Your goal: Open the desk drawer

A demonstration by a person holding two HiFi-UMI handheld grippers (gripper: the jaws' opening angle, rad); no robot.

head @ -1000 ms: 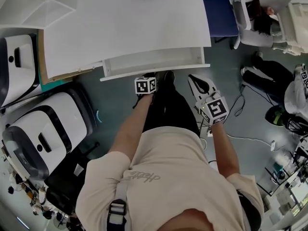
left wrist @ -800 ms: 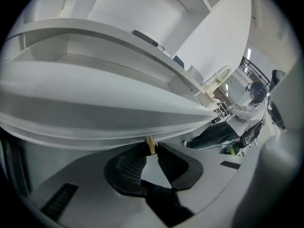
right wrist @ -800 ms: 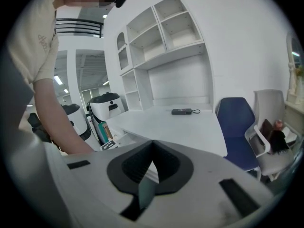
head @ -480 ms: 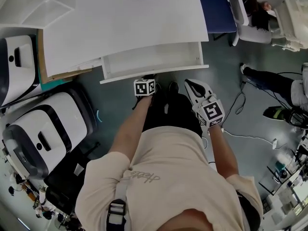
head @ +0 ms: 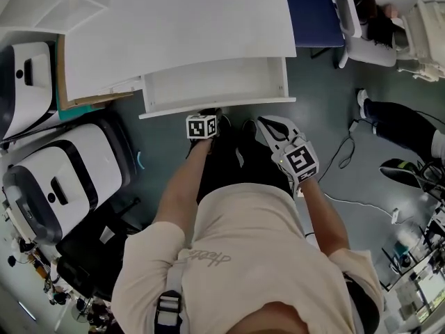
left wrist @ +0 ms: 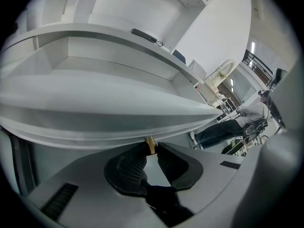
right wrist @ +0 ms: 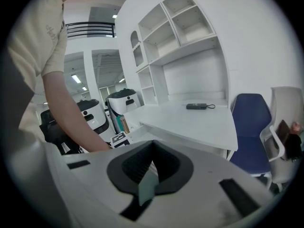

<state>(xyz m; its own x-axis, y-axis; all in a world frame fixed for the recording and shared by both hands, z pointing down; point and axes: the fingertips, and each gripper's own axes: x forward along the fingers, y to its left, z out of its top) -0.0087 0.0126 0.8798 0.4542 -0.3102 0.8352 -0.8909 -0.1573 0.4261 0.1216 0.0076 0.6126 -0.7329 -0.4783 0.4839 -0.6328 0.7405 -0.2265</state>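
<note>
The drawer [head: 215, 108] is white, a long shallow tray hung under the front edge of the white bench [head: 174, 26]. It stands pulled partway out and level in the upper middle of the head view. Its front panel runs almost straight across, the right end a little higher in the frame. Its pale floor and side walls show from above. In the left gripper view its front is a broad white band across the middle. Below that band's lower edge, a small brass knob [left wrist: 150, 144] sits pinched between the left tongs [left wrist: 151, 148].
</note>
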